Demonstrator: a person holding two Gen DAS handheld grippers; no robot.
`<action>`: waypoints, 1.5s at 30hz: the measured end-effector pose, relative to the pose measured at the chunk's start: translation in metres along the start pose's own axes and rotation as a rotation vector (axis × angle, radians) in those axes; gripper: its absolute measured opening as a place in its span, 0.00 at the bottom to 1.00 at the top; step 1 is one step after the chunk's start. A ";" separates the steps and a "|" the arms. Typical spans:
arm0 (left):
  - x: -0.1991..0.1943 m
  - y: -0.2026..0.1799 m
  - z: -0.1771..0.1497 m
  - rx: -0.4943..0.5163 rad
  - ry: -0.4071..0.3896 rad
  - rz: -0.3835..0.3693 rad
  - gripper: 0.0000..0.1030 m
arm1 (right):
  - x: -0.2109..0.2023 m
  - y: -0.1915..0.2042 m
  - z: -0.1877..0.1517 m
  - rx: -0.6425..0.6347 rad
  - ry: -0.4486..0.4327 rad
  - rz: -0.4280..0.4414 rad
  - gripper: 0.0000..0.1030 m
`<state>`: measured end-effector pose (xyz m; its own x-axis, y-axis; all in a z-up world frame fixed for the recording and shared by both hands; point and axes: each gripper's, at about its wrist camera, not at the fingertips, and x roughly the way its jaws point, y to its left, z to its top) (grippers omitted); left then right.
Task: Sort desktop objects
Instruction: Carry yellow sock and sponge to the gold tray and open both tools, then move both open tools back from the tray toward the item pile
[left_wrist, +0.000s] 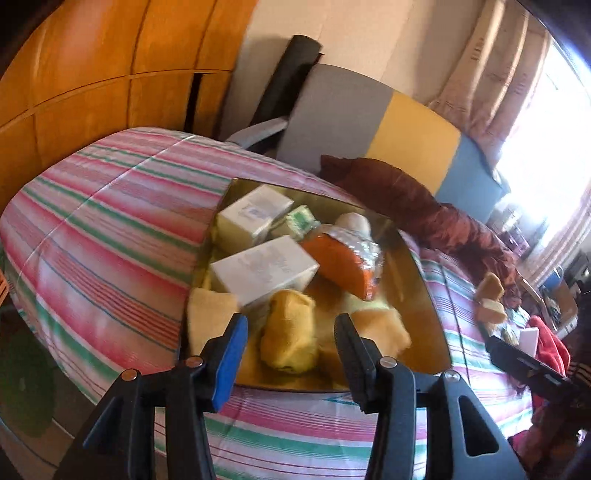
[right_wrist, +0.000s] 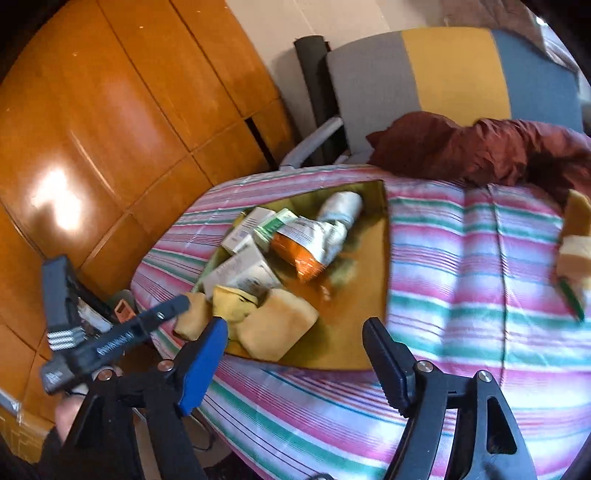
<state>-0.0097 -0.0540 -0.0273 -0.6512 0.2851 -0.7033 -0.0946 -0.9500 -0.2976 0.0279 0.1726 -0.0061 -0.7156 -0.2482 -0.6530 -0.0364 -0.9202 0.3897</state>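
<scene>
A shallow gold tray (left_wrist: 424, 295) (right_wrist: 354, 266) lies on a striped cloth. It holds white boxes (left_wrist: 264, 267) (right_wrist: 240, 273), a green-and-white packet (left_wrist: 299, 219), an orange pouch (left_wrist: 341, 260) (right_wrist: 304, 258), a white roll (right_wrist: 341, 206) and yellow sponges (left_wrist: 290, 339) (right_wrist: 275, 323). My left gripper (left_wrist: 291, 334) is open, above the tray's near edge, a yellow sponge showing between its fingers. It also shows at the left of the right wrist view (right_wrist: 122, 336). My right gripper (right_wrist: 295, 339) is open and empty over the tray's near corner.
Loose sponges and a green item (left_wrist: 489, 299) (right_wrist: 572, 254) lie on the cloth to the tray's right. A dark red cloth (left_wrist: 424, 206) (right_wrist: 480, 147) is bunched at the table's far side. A grey, yellow and blue chair (left_wrist: 388, 125) and orange wooden panels (right_wrist: 110, 129) stand behind.
</scene>
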 end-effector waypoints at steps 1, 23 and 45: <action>0.000 -0.004 0.000 0.016 0.005 -0.007 0.48 | -0.001 -0.004 -0.002 0.004 0.001 -0.013 0.75; 0.016 -0.136 -0.025 0.409 0.096 -0.120 0.48 | -0.064 -0.079 -0.044 0.047 -0.003 -0.293 0.85; 0.047 -0.198 -0.043 0.518 0.206 -0.241 0.48 | -0.195 -0.252 -0.082 0.464 -0.031 -0.708 0.65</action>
<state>0.0111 0.1531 -0.0288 -0.4113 0.4696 -0.7812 -0.6092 -0.7792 -0.1477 0.2339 0.4281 -0.0299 -0.4343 0.3545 -0.8281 -0.7609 -0.6364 0.1266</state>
